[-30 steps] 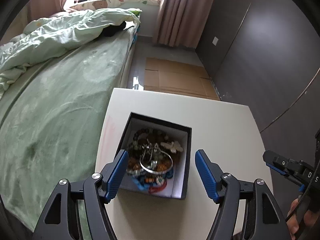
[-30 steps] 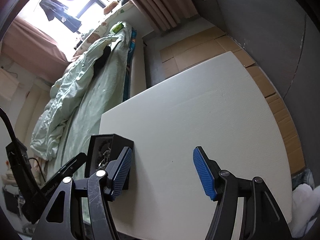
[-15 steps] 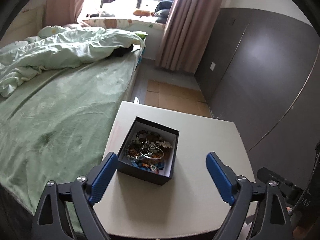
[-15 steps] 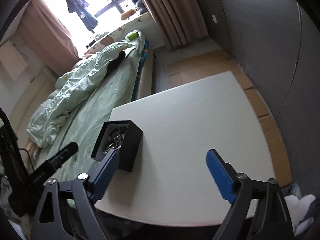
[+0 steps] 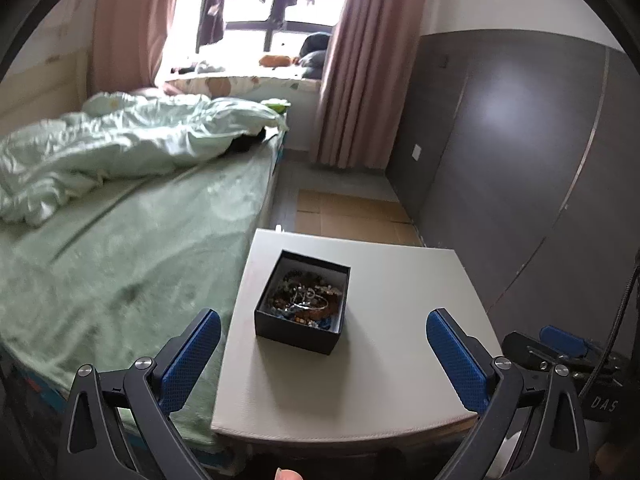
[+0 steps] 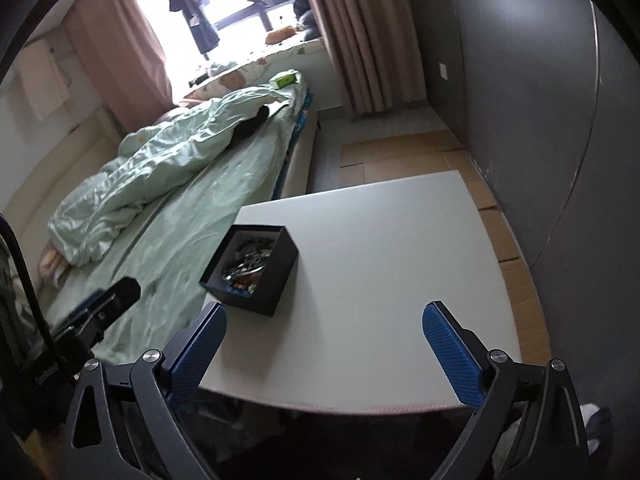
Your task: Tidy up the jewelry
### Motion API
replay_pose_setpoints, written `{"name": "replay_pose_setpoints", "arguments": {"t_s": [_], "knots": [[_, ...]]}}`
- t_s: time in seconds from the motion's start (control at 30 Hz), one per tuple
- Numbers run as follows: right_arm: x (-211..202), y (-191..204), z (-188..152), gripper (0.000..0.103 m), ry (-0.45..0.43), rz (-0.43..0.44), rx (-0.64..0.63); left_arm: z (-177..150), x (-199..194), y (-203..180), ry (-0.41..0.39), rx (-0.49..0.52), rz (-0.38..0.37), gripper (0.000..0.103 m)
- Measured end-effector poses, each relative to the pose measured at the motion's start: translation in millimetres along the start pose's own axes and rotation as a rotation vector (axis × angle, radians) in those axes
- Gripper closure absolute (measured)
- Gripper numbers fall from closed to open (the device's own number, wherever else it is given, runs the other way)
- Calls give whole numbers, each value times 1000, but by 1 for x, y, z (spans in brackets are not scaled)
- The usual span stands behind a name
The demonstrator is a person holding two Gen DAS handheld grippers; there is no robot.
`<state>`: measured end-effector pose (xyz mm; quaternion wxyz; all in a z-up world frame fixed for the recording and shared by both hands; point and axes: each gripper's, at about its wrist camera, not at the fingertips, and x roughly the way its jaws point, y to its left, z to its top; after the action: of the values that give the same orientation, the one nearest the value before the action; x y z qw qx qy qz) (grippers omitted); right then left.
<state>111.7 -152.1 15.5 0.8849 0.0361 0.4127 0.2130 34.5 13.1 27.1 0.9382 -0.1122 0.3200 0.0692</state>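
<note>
A black open box (image 5: 298, 336) (image 6: 280, 276) stands on the left part of a white table (image 5: 400, 300) (image 6: 380, 240). It holds a tangle of jewelry (image 5: 306, 298) (image 6: 248, 262): bead bracelets, a silver bangle and chains. My left gripper (image 5: 322, 316) hangs above the table's near edge, back from the box, its jaws opening with nothing between them. My right gripper (image 6: 325, 308) is over the near edge to the right of the box, its jaws also opening and empty. Each view catches the other gripper at its side edge.
A bed (image 5: 120, 260) with green sheets and a crumpled duvet runs along the table's left side. Flattened cardboard (image 5: 348, 216) lies on the floor beyond the table. A dark wall (image 5: 520, 160) stands on the right. A fingertip (image 5: 288, 474) shows at the bottom edge.
Both grippers pulled back and up from the box, and their jaws spread wider. The box now looks smaller and farther away, and more of the window shows.
</note>
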Motion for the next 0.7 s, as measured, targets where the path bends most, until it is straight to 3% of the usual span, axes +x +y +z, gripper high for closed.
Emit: {"name": "replay_pose_setpoints", "arguments": {"t_s": [0.27,0.7], "knots": [[-21,14,-8,4,-10,-18,-40,2,-18,-13,-6,77,6,0],[-24,18,-6,4,-2,-71,-67,3,-16,-10,7,95,11,0]]}}
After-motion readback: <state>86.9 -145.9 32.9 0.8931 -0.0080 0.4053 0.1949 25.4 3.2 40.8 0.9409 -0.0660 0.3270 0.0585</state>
